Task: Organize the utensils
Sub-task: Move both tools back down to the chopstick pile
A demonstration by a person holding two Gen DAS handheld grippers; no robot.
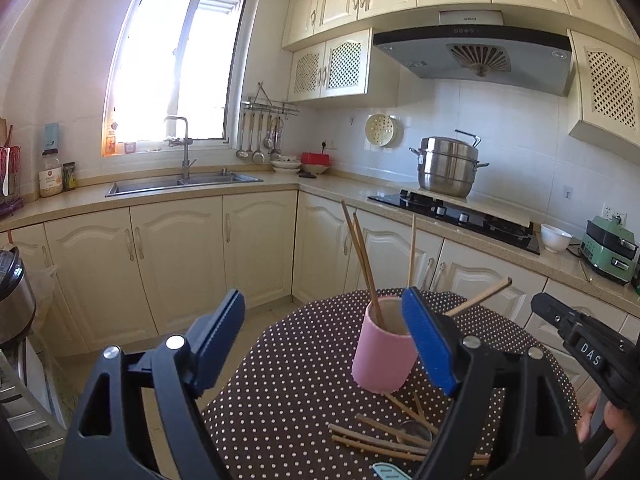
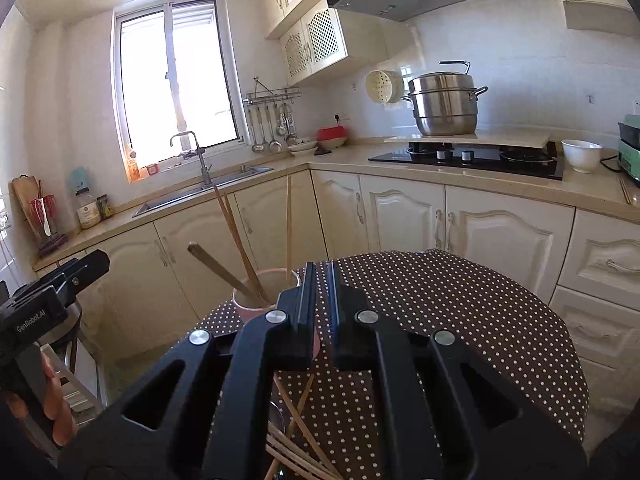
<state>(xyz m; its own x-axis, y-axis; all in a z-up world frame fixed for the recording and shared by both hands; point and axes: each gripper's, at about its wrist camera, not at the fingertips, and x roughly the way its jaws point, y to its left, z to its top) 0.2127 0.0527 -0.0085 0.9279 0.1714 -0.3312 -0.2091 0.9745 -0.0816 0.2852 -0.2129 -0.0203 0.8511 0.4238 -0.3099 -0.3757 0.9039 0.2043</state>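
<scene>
A pink cup point(image 1: 384, 354) stands on the round polka-dot table point(image 1: 288, 392) with several wooden chopsticks point(image 1: 362, 258) leaning in it. More loose chopsticks point(image 1: 380, 442) and a metal spoon point(image 1: 416, 430) lie on the table in front of it. My left gripper point(image 1: 324, 320) is open and empty, with the cup beside its right finger. My right gripper point(image 2: 320, 280) is shut with nothing between its pads, just right of the cup point(image 2: 256, 300). Loose chopsticks point(image 2: 296, 456) lie under it. The right gripper's body point(image 1: 580, 340) shows at the right edge of the left wrist view.
A light blue utensil tip point(image 1: 390, 472) lies at the table's near edge. Behind are kitchen cabinets, a sink point(image 1: 184, 182), a hob with a steel pot point(image 1: 446, 168) and a white bowl point(image 1: 554, 238). A cooker point(image 1: 12, 296) stands at the left.
</scene>
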